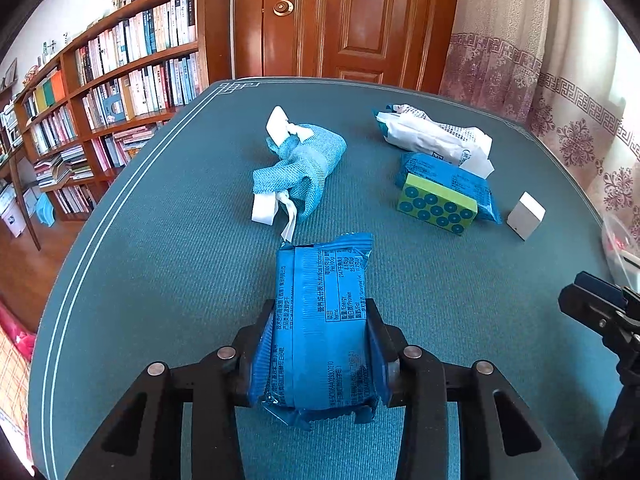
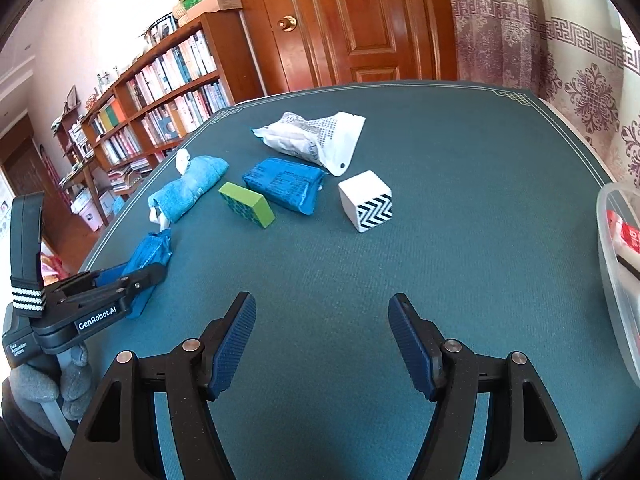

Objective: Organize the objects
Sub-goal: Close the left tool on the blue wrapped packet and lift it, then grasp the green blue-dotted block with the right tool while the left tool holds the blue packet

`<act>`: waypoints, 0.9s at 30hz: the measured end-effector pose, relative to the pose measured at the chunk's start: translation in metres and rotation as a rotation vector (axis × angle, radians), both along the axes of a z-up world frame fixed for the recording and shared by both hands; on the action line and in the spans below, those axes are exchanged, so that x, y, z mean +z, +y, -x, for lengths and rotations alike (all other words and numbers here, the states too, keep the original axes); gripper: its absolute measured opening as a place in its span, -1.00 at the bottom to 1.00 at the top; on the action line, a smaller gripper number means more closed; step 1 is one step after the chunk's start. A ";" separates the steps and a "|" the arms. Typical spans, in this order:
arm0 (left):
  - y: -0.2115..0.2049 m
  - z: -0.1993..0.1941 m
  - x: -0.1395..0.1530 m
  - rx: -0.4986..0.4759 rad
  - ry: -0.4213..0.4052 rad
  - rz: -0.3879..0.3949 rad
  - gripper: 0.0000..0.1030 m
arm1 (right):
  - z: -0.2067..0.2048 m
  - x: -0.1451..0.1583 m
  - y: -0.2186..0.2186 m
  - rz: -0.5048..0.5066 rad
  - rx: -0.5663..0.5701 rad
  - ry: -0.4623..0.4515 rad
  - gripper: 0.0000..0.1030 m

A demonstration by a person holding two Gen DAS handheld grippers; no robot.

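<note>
We have the left gripper (image 1: 320, 344) clenched on the blue snack packet (image 1: 324, 320) at lower centre of the left wrist view, on the green table (image 1: 160, 280). We lift gently, since the wrapper crumples. The right gripper (image 2: 322, 344) hangs released, grasping nothing; the clear bin (image 2: 616, 280) sits at that view's right edge.

Right gripper (image 2: 322, 344) over bare teal table (image 2: 460, 280), jaws apart, nothing between. Left gripper (image 2: 146, 276) at far left, clamped on blue packet (image 2: 150, 254). Beyond: green block (image 2: 248, 204), zigzag-patterned cube (image 2: 366, 206), white bag (image 2: 312, 140).
</note>
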State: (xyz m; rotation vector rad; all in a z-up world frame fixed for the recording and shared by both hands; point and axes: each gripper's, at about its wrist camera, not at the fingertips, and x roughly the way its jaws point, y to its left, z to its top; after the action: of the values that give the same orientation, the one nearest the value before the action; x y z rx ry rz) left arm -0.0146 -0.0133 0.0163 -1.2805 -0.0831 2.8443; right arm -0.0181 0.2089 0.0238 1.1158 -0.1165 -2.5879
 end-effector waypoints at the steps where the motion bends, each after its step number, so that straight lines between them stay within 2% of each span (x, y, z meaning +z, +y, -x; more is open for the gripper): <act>1: -0.001 -0.001 0.000 0.004 0.004 0.000 -0.17 | 0.005 0.000 -0.005 0.005 0.007 -0.003 0.36; 8: -0.007 -0.006 0.006 0.008 0.034 0.015 -0.17 | 0.035 -0.003 -0.044 0.052 0.044 -0.048 0.36; 14: -0.028 -0.011 0.012 0.034 0.053 0.026 -0.17 | 0.056 -0.008 -0.076 0.068 0.056 -0.072 0.36; 18: -0.046 -0.015 0.014 0.055 0.062 0.034 -0.17 | 0.071 -0.012 -0.096 0.046 0.034 -0.069 0.36; 27: -0.071 -0.018 0.012 0.078 0.063 0.005 -0.17 | 0.085 -0.019 -0.127 -0.088 -0.057 -0.013 0.54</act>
State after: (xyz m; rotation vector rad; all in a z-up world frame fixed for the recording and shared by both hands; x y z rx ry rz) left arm 0.0032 -0.0844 0.0284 -1.2132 -0.1282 2.9496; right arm -0.1036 0.0817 0.0051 1.1765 -0.0380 -2.6591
